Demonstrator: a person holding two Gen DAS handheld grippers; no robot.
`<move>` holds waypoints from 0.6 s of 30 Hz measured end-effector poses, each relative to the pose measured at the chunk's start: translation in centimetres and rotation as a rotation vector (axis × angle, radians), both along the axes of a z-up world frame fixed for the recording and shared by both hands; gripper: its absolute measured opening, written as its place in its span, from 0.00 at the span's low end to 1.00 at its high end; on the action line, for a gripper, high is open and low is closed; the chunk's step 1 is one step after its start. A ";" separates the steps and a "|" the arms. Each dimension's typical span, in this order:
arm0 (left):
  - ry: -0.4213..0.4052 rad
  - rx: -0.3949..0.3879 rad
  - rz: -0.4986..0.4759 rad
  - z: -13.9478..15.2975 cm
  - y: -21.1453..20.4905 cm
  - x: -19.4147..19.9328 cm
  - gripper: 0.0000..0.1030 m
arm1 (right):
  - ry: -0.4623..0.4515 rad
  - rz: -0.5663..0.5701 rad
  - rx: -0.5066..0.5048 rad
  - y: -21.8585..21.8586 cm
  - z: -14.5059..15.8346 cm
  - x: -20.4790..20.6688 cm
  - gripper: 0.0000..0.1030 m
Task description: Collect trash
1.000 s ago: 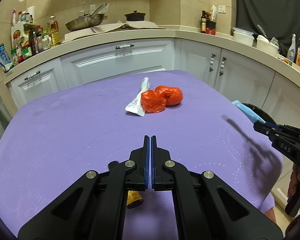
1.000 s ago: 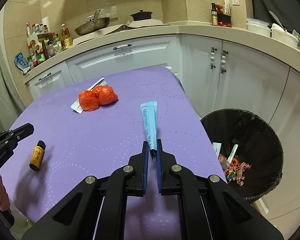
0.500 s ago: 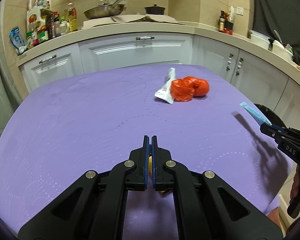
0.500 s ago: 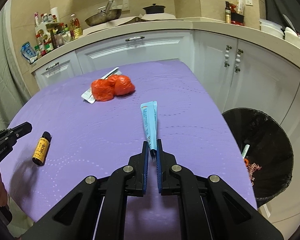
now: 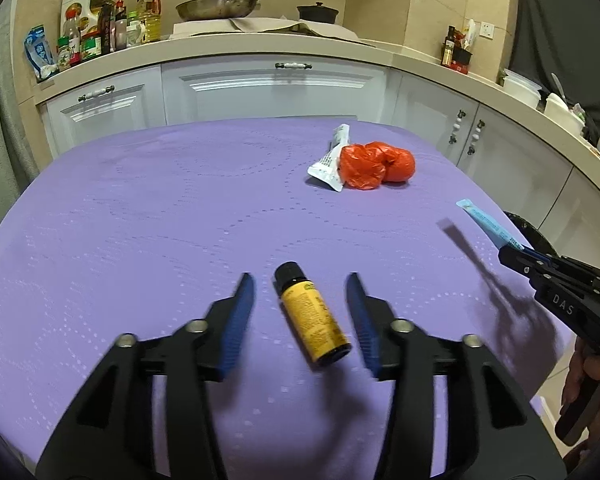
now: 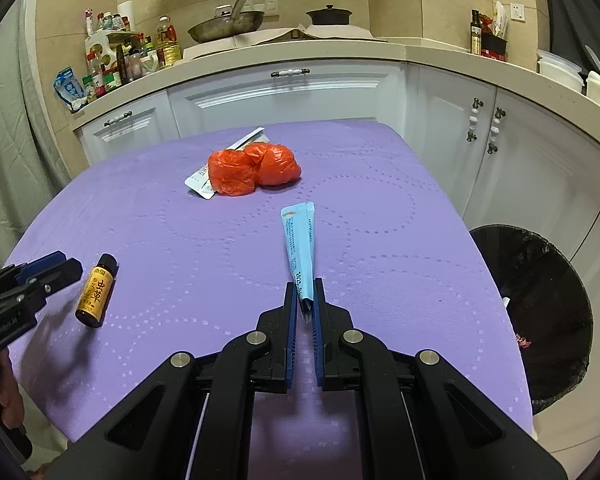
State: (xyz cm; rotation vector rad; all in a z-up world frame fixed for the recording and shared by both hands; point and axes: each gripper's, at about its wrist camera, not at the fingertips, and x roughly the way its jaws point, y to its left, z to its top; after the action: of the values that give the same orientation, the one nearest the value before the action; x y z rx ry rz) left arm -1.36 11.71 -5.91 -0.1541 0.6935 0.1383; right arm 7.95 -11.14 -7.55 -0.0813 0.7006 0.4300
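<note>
A small brown bottle with a yellow label (image 5: 311, 319) lies on the purple table (image 5: 140, 216), between the open fingers of my left gripper (image 5: 300, 300). It also shows in the right wrist view (image 6: 97, 290), with the left gripper (image 6: 40, 276) beside it. My right gripper (image 6: 305, 300) is shut on a light blue sachet (image 6: 300, 248) and holds it above the table's right side. The sachet (image 5: 488, 227) and right gripper (image 5: 518, 258) show in the left wrist view too. A crumpled red bag (image 6: 252, 168) lies on a white wrapper (image 6: 202, 182) farther back.
A black-lined trash bin (image 6: 540, 304) with some litter stands on the floor off the table's right edge. White cabinets (image 6: 284, 96) and a cluttered counter (image 6: 120, 60) run behind the table. The red bag (image 5: 374, 166) and white wrapper (image 5: 330, 160) lie at the far right.
My left gripper has opened and now straddles the small bottle. The right gripper has swung left with the sachet, so the bin sits farther right in its view.
</note>
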 end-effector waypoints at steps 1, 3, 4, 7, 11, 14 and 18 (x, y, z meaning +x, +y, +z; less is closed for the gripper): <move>-0.001 0.001 0.000 -0.1 -0.2 0.0 0.50 | 0.000 0.000 0.000 -0.1 0.0 -0.1 0.08; 0.004 0.011 0.002 -0.4 -0.6 0.0 0.51 | 0.001 -0.001 0.001 0.0 0.0 -0.1 0.08; 0.011 0.020 0.000 -0.7 -0.8 0.1 0.51 | 0.001 -0.001 0.003 -0.1 -0.1 -0.2 0.08; 0.027 0.042 0.009 -1.4 -1.1 0.3 0.51 | 0.002 -0.001 0.006 -0.1 -0.1 -0.3 0.08; 0.041 0.076 0.022 -2.2 -1.2 0.5 0.31 | 0.004 -0.002 0.008 -0.1 -0.2 -0.4 0.08; 0.050 0.085 0.018 -2.6 -1.3 0.4 0.23 | 0.005 -0.001 0.008 -0.1 -0.2 -0.4 0.08; 0.035 0.093 0.023 -2.4 -1.1 0.1 0.22 | 0.003 -0.001 0.008 -0.1 -0.2 -0.4 0.08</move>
State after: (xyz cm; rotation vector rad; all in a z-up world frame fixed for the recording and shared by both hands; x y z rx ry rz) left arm -1.30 10.58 -8.33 -0.0708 0.7190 0.1955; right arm 7.52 -11.25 -7.76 -0.0726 0.7014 0.4324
